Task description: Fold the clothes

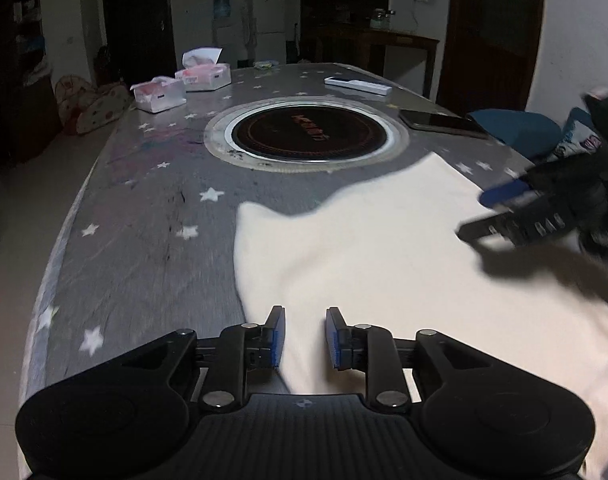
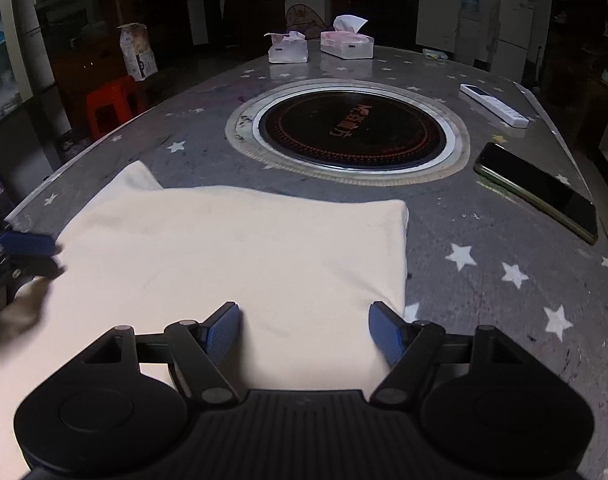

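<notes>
Left-wrist view: both grippers tilt down over cloth [image 1: 383,248].

Cream-white, plain and unpatterned: the folded garment [image 2: 232,256], lying on a grey desk [image 2: 503,248] cover scattered with white stars. Black with orange-red ring marks and lettering: the round hob [image 2: 353,130], edged by a silver rim; black too the phone [image 2: 539,192], white the remote [image 2: 493,105], white with pink the two tissue boxes [image 2: 345,44]. Black bodies and blue ribbed pads on both the left tongs [image 1: 304,338] and the right tongs [image 2: 304,334]; red on the stool [image 2: 112,104] beside the desk.
</notes>
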`<state>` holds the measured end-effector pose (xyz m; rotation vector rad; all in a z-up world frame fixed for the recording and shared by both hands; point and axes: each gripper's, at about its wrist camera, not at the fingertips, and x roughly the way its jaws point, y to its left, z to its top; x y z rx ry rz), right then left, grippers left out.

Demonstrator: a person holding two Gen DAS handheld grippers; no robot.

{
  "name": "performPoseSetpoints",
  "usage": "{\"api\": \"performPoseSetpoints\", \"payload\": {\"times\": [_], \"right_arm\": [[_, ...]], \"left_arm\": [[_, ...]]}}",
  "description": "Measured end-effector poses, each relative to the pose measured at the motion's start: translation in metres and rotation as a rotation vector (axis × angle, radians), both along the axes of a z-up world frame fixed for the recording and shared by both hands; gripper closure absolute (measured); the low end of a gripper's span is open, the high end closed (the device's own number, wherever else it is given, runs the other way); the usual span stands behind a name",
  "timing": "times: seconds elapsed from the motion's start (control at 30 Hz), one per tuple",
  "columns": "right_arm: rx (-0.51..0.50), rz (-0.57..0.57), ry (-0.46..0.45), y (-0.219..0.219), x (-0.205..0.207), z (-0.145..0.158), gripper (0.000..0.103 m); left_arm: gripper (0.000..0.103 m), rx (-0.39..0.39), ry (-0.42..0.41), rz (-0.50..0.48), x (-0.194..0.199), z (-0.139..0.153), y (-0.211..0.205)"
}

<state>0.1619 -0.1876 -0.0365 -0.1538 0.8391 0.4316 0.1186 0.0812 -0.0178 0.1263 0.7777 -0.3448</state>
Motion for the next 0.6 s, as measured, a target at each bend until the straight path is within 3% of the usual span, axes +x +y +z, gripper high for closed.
{"api": "performPoseSetpoints", "payload": {"times": [0.2, 0.33, 0.4, 0.47, 0.53, 0.6], "right_arm": [[-0.003, 0.005, -0.003, 0.001, 0.008, -0.001, 0.026], [-0.005, 0.013, -0.003, 0.001, 0.009, 0.0, 0.025], [-0.006, 0.017, -0.004, 0.001, 0.01, 0.0, 0.024], [-0.005, 0.019, -0.006, 0.001, 0.01, -0.001, 0.023], [-0.005, 0.021, -0.006, 0.002, 0.011, -0.001, 0.022], [-0.006, 0.022, -0.007, 0.002, 0.011, -0.001, 0.021]], "left_arm": [[0.077, 0.001, -0.003, 0.121, 0.048, -0.005, 0.005], [0.058, 0.005, -0.042, 0.205, 0.058, -0.003, 0.01], [0.056, -0.012, -0.036, 0.21, 0.062, -0.005, 0.011], [0.06, -0.026, -0.019, 0.185, 0.068, -0.009, 0.009], [0.093, -0.003, -0.044, 0.146, 0.067, -0.009, 0.0], [0.099, 0.042, -0.099, 0.114, 0.062, -0.006, -0.011]]}}
